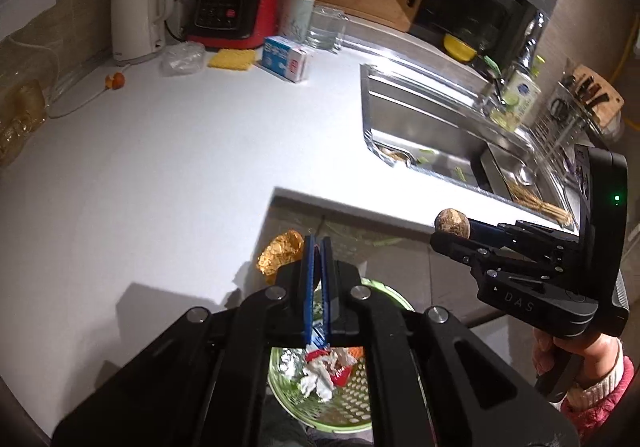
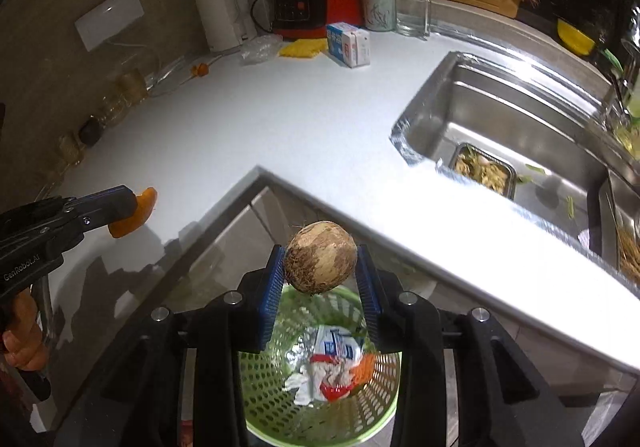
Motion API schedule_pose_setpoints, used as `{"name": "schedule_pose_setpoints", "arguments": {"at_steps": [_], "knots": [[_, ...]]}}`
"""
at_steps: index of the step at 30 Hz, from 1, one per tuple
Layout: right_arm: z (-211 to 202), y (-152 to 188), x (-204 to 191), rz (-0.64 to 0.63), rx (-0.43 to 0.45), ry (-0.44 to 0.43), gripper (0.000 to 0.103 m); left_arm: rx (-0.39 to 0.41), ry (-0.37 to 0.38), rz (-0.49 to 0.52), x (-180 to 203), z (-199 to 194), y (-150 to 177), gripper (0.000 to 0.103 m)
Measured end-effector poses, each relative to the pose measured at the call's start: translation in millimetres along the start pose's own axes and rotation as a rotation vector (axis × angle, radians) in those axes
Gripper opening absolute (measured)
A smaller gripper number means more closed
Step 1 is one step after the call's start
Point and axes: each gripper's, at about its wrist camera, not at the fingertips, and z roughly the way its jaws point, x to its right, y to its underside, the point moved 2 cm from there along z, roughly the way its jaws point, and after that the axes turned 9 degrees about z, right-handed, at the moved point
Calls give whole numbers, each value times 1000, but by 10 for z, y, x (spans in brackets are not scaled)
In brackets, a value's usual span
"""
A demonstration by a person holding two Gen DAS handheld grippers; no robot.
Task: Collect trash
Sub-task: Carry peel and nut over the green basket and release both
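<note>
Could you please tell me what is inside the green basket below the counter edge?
The green basket holds crumpled white paper, a blue-and-white wrapper, a red scrap and an orange piece. The gripper bodies cover much of it, so anything else inside is hidden.

Strong overhead light blows out the white glossy countertop (image 1: 168, 151) toward 3 o'clock in both views, with glare streaks on the stainless steel sink rim (image 2: 520, 71). Walls and corners are dim. Hard dark shadows fall on the counter at 7 to 8 o'clock. Heavy fisheye bending and a black vignette mark the edges. The sink side at 3 o'clock is smeared; the centre is sharp.
</note>
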Motion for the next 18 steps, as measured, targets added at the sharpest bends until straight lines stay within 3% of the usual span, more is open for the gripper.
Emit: {"name": "schedule_pose_setpoints", "arguments": {"at_steps": [6,13,15,17,18], "knots": [[-166,578,205,33,-63,-2,36,-100,32,-2,397,205,499,3],[-263,802,281,37,-71,-2,36,-201,32,-4,503,522,815,8],[-280,839,273,34,-72,-6,36,-218,19,-21,470,524,859,37],[-284,862,262,31,-73,-11,36,-198,-8,-26,454,446,872,52],[-282,872,256,30,-75,-12,36,-183,-14,-20,446,389,861,55]]}}
